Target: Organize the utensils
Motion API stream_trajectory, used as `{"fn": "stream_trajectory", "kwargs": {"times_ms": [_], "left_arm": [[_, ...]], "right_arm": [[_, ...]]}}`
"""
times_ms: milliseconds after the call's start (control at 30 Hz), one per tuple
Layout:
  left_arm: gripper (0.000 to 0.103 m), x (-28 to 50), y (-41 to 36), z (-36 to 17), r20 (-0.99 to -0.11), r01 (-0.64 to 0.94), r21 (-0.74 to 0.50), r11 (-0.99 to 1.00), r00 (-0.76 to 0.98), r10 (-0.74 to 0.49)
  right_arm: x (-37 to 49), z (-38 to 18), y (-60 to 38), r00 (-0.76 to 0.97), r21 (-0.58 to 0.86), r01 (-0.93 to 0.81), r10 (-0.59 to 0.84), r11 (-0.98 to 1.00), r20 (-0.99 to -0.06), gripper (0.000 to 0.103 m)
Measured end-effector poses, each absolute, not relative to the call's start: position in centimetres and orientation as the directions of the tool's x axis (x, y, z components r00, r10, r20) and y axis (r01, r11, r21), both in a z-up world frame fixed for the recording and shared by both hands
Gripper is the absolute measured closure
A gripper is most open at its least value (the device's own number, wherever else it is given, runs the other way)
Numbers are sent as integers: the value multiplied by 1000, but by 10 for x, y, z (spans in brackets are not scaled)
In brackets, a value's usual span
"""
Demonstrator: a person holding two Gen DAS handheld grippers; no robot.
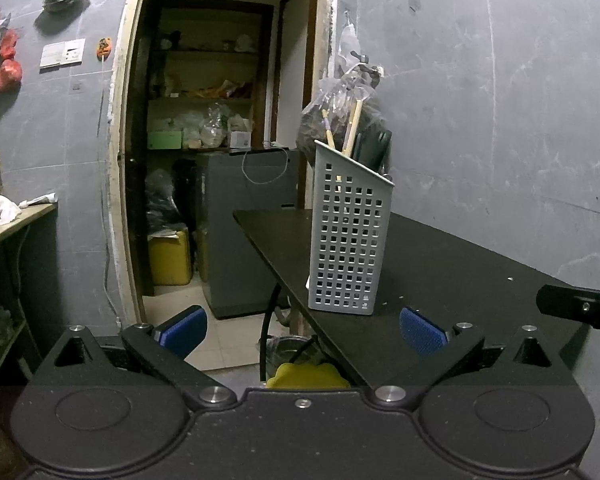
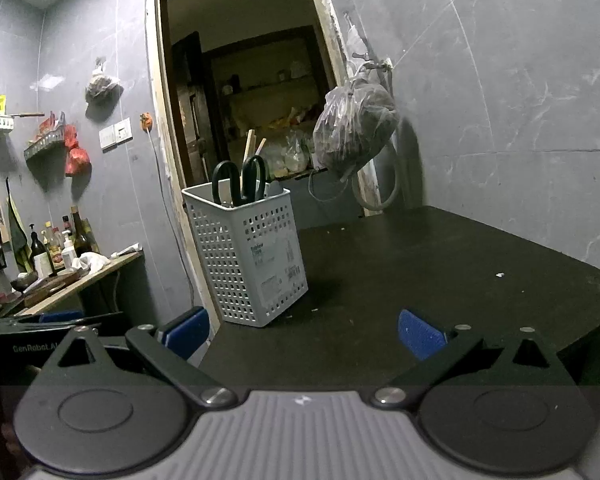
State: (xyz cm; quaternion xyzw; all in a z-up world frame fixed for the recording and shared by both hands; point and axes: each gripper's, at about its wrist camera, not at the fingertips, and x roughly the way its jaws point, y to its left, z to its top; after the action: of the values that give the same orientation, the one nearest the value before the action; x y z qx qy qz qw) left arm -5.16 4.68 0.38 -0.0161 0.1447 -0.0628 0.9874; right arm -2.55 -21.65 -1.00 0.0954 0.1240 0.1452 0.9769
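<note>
A grey perforated utensil holder (image 1: 350, 236) (image 2: 249, 256) stands upright near the left edge of the black table (image 1: 460, 280) (image 2: 440, 264). Black-handled scissors (image 2: 240, 182) and wooden chopsticks (image 1: 353, 126) (image 2: 251, 144) stick out of its top. My left gripper (image 1: 302, 332) is open with nothing between its blue pads, just short of the holder at the table's near-left edge. My right gripper (image 2: 304, 334) is also open and empty, in front of the holder and slightly to its right. The other gripper's tip (image 1: 576, 306) shows at the right of the left wrist view.
A filled plastic bag (image 2: 354, 128) hangs on the wall behind the table beside an open doorway (image 1: 220, 140) to a storeroom. At the left is a wooden counter (image 2: 80, 276) with bottles. Below the table edge lie a yellow object (image 1: 308, 376) and a metal bowl.
</note>
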Motion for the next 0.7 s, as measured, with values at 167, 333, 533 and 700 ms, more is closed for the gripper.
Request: {"fn": "stream_trajectory", "kwargs": {"times_ms": [167,333,533,700], "left_arm": [[1,-51,46,4,-282,118,-49,992,951,-127],[1,-51,46,4,-282,117,-48,992,951,-126],[1,-52,47,4,-283,117,-47,992,951,-126],[1,-51,48,4,-283,117,-41,992,951,-124]], "right_arm": [[-23,-11,-215,925,223,-258,307,940,-224,0],[-20,-11,-215,924,223,-257,307,940,-229,0],[-20,-12,-214,924,223,-255,305,941,-231,0],[-18,-13,-214,923,223,-254,305,941,-236,0]]}}
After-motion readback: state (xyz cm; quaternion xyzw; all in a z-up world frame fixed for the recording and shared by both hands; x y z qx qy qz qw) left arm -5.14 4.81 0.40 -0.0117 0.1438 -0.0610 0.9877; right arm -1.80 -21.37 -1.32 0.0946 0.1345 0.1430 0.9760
